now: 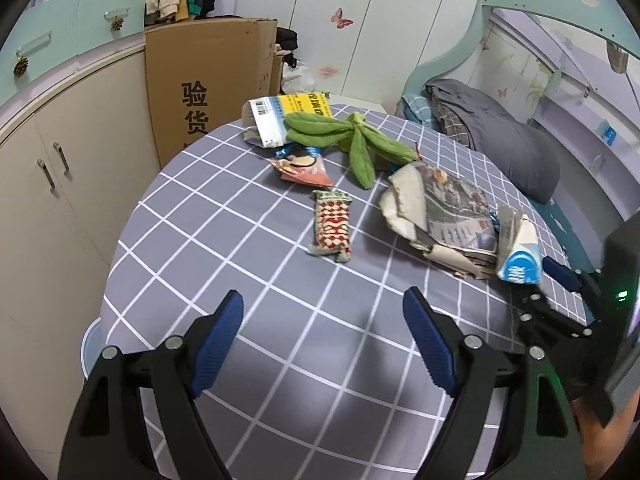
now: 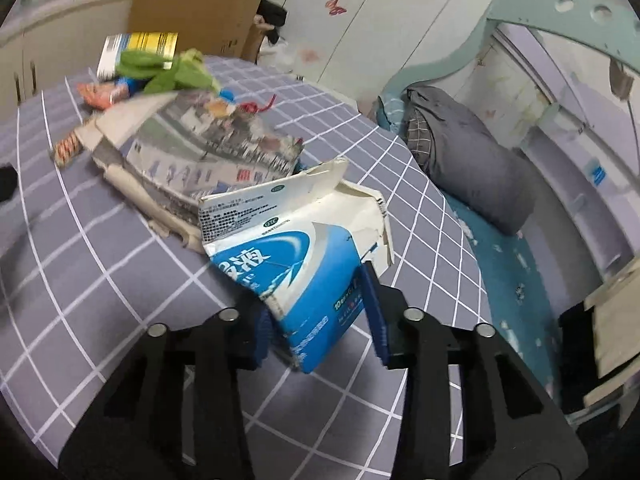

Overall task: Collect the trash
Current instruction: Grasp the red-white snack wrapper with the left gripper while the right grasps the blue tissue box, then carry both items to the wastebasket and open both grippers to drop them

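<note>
Right tongs (image 2: pixel 316 320) clamping torn blue-white box (image 2: pixel 296 272), left tongs (image 1: pixel 324 344) spread

Beige two-door cabinet (image 1: pixel 60 184) beside tall brown cardboard box (image 1: pixel 208 80); white butterfly-decorated wardrobe doors (image 1: pixel 360 20); mint-green curved bed frame (image 1: pixel 520 4).

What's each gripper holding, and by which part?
Right gripper clamps the torn blue-and-white carton by its lower printed end. Left gripper is open, holding nothing.
</note>
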A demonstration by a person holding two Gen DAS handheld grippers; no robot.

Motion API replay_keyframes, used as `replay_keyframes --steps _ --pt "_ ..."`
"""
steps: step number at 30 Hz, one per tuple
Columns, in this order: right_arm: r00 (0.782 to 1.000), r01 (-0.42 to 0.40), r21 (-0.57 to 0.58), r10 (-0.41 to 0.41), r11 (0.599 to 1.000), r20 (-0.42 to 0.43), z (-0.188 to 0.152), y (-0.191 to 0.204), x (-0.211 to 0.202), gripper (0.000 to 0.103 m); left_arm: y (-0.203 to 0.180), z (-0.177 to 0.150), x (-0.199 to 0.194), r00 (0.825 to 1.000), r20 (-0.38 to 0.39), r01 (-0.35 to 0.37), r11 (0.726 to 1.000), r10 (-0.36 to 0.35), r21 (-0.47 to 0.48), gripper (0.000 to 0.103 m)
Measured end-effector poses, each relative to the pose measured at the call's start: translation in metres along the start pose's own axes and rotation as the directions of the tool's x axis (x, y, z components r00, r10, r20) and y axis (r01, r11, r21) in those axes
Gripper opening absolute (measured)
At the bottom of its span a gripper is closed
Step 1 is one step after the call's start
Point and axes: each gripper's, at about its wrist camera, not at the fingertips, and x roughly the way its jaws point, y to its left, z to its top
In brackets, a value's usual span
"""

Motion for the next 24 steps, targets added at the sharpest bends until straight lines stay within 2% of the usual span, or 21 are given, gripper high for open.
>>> replay_keyframes --steps 2,5,8,11,14,16,17,20,21,24 --pt "0.999 -0.014 0.054 0.012 0.998 0.048 0.000 -0.011 -0.008 0.023 0.001 0.002 0.002 1.000 0.000 -0.006 1.000 0.006 0.005 0.080" --pt "0.993 -0.069 0.158 0.053 0.985 0.103 0.000 -0.034 -0.016 0.014 0.000 0.008 0.010 1.000 -0.003 -0.025 0.999 0.025 0.025 0.080" --pt "0.980 -0.168 0.259 0.134 0.951 0.144 0.002 -0.057 -0.018 0.007 -0.003 0.017 0.022 0.999 -0.006 -0.051 0.997 0.051 0.056 0.080" --pt "0.965 -0.244 0.325 0.194 0.914 0.176 -0.001 -0.068 -0.020 0.006 -0.006 0.024 0.032 0.997 -0.007 -0.073 0.994 0.074 0.085 0.080" --pt "0.958 -0.270 0.346 0.216 0.899 0.188 -0.001 -0.071 -0.017 0.006 -0.010 0.032 0.046 0.995 -0.028 -0.091 0.989 0.095 0.114 0.077" --pt "0.949 -0.302 0.367 0.242 0.880 0.201 -0.002 -0.074 -0.016 0.006 -0.013 0.036 0.056 0.993 -0.054 -0.100 0.986 0.108 0.131 0.066" --pt "0.947 -0.309 0.374 0.246 0.874 0.207 -0.002 -0.075 -0.017 0.006 -0.015 0.037 0.057 0.991 -0.051 -0.117 0.983 0.125 0.139 0.064" --pt "0.943 -0.317 0.389 0.241 0.865 0.231 -0.002 -0.079 -0.020 0.006 -0.018 0.043 0.061 0.990 -0.052 -0.122 0.980 0.132 0.159 0.035" --pt "0.941 -0.320 0.393 0.241 0.862 0.237 -0.002 -0.080 -0.021 0.006 -0.019 0.044 0.061 0.990 -0.051 -0.120 0.979 0.129 0.163 0.022" --pt "0.934 -0.337 0.403 0.248 0.851 0.257 0.000 -0.084 -0.029 0.006 -0.018 0.042 0.058 0.992 -0.048 -0.108 0.981 0.117 0.161 0.016"
